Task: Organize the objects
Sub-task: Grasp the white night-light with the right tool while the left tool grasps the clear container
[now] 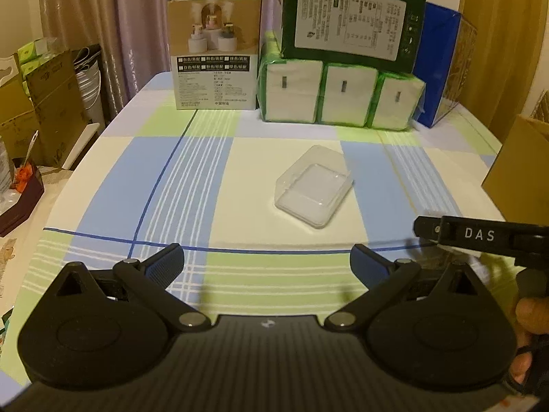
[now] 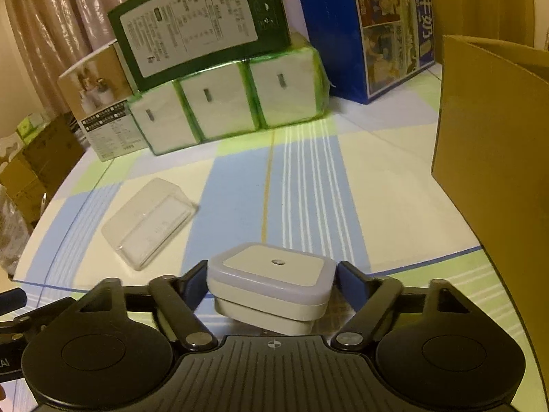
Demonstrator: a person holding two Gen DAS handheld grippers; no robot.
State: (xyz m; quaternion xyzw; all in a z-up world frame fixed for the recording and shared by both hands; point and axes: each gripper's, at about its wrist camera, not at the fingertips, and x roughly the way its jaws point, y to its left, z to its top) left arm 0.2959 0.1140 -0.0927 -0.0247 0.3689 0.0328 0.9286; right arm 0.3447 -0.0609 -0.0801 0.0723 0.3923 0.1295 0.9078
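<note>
A clear plastic case [image 1: 314,187] lies on the checked tablecloth [image 1: 171,178], ahead and to the right of my left gripper [image 1: 267,261], which stands open with nothing between its fingers. In the right wrist view the same clear case [image 2: 149,221] lies to the front left. My right gripper [image 2: 271,285] is shut on a small white square night light [image 2: 271,283] with a round sensor on its face, held a little above the cloth. The right gripper's black body, marked DAS [image 1: 480,237], shows at the right edge of the left wrist view.
At the table's back stand a beige product box [image 1: 214,51], a green-wrapped tissue pack [image 1: 339,94] with a dark green box [image 1: 350,20] on top, and a blue carton [image 2: 370,27]. A brown cardboard box [image 2: 494,178] stands at the right. Cardboard boxes [image 1: 44,103] sit off the left edge.
</note>
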